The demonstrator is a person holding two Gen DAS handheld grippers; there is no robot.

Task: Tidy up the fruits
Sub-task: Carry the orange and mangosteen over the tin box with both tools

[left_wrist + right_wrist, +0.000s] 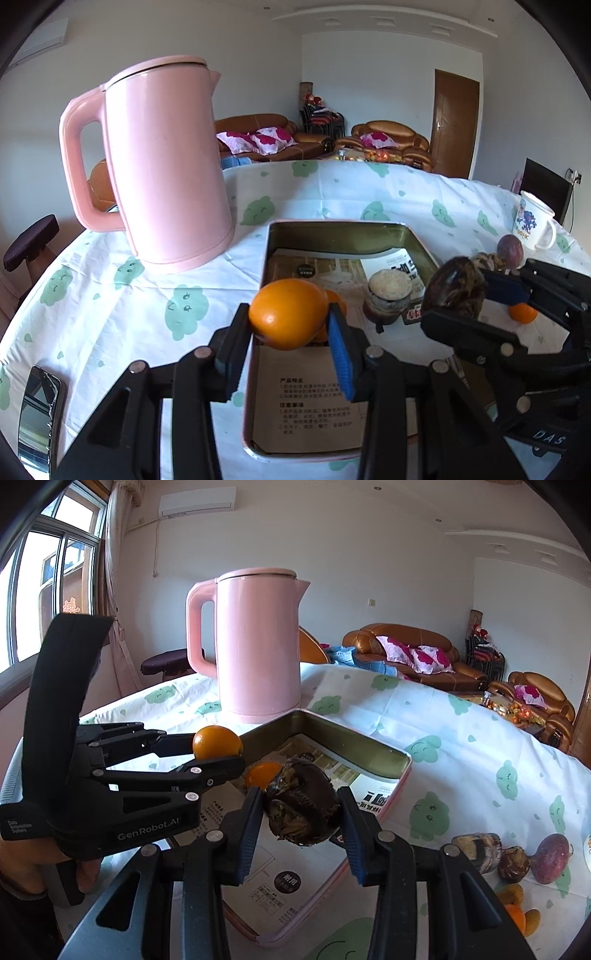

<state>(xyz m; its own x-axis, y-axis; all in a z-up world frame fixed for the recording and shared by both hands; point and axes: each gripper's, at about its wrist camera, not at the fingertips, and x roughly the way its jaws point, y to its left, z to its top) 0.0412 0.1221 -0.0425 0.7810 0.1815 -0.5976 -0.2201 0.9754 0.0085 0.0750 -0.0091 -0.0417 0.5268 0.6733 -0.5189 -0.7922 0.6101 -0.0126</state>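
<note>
Currently two grippers in view, both loaded. Left gripper [290, 332] clamps one round orange citrus fruit [288, 313] between its blue-padded fingers, held over the near-left rim of the rectangular pink-edged metal tin [413, 236]. Right gripper [301, 814] clamps one dark brown, rough-skinned round fruit [303, 802], raised above the tin's near side.

Inside the tin: one second orange fruit [263, 773] lying on the printed paper liner [306, 402], partly hidden behind the held one, and one brown cut-ended tuber-like piece [388, 295] standing further right.

On the white cloth with green cloud print [461, 746], right of the tin: one brown striped piece [478, 851], one small dark round fruit [513, 864], one purple round fruit [552, 856], all close together, plus orange fruit at the frame edge [515, 912], count unclear.

Also: one tall pink electric kettle [166, 166] behind the tin, one white printed mug [532, 225], one phone with reflective screen [38, 413].
</note>
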